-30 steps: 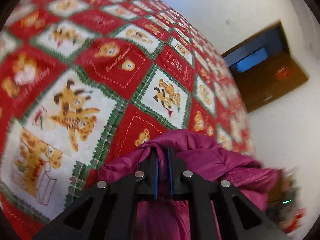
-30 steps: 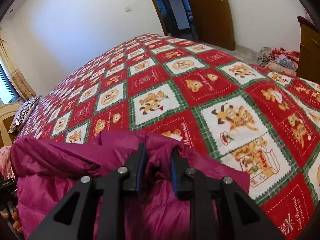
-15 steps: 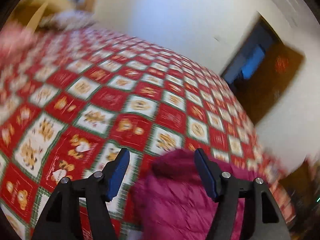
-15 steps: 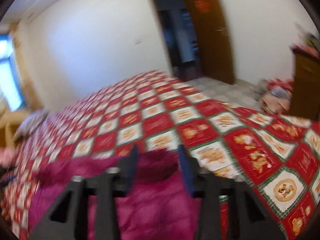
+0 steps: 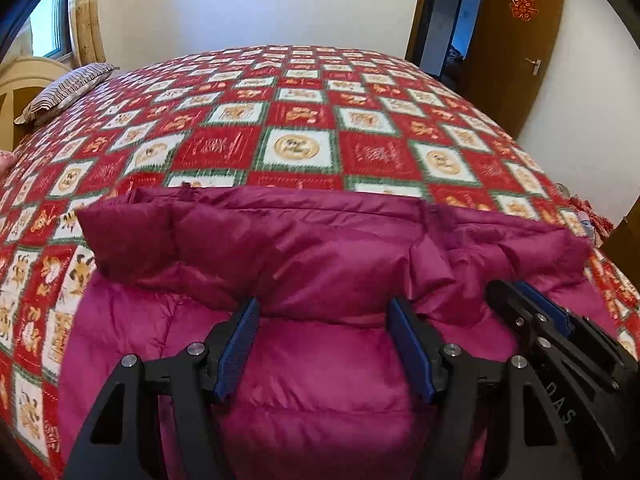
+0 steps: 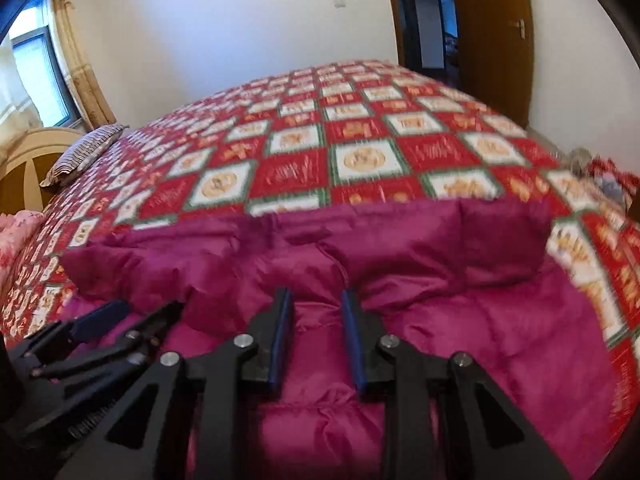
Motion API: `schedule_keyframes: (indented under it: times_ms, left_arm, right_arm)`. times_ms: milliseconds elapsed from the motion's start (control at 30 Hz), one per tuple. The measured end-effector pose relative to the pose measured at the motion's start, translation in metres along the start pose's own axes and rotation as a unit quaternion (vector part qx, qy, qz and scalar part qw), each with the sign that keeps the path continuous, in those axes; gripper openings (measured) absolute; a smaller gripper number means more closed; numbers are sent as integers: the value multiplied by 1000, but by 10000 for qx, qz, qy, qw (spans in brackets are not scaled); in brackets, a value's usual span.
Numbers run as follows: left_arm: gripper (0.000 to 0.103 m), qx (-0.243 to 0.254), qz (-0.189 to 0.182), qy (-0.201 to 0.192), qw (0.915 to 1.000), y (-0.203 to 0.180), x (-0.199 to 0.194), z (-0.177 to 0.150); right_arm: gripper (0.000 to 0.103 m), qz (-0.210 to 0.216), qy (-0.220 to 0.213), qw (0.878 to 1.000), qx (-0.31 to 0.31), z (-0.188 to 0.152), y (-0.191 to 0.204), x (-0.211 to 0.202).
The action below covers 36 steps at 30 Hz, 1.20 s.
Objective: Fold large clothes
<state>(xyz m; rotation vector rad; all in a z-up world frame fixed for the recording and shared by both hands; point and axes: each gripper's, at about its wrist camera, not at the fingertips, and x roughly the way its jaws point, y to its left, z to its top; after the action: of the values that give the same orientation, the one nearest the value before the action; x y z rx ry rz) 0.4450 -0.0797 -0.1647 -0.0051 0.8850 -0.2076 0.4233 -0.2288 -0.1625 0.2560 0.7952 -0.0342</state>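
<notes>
A magenta puffer jacket (image 5: 320,248) lies on the near part of the bed, its far portion folded over into a thick band across its width. My left gripper (image 5: 324,312) hovers just over the near side of that fold, jaws wide open, nothing between the pads. My right gripper (image 5: 520,304) is close on its right. In the right wrist view the jacket (image 6: 400,264) fills the foreground. The right gripper (image 6: 316,300) has a narrow gap and its jaws are closing, with no fabric pinched between them. The left gripper (image 6: 120,316) shows at lower left.
A red, white and green patchwork bedspread (image 5: 296,148) covers the bed beyond the jacket. A striped pillow (image 5: 68,88) and a cream headboard (image 5: 24,80) are at far left. A brown door (image 5: 516,40) stands open at the right. Loose clothes (image 6: 608,176) lie by the bed's right side.
Both grippers were shut on the jacket's edge and have let it go. They have drawn back toward the near side, and the left one has rolled level and opened wide.
</notes>
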Motion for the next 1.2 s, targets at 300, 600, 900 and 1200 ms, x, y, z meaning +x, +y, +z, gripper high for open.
schedule_keyframes:
  times_ms: [300,600,900,1200]
  left_arm:
    - [85,186,579,-180,9980,-13,34,-6]
    - [87,118,603,-111,9980,-7,40,-7]
    - [87,117,572,-127,9982,-6,38,-7]
    - [87,73,130,124,9998,8,4,-6]
  right_arm:
    - [28,-66,98,9999,7,-7,0,10]
    - [25,-314,-209,9989,293,17,-46,-32]
    - [23,-931,-50,9919,861,4,-133,-5]
    - [22,-1305,104,9901,506,7,-121,-2]
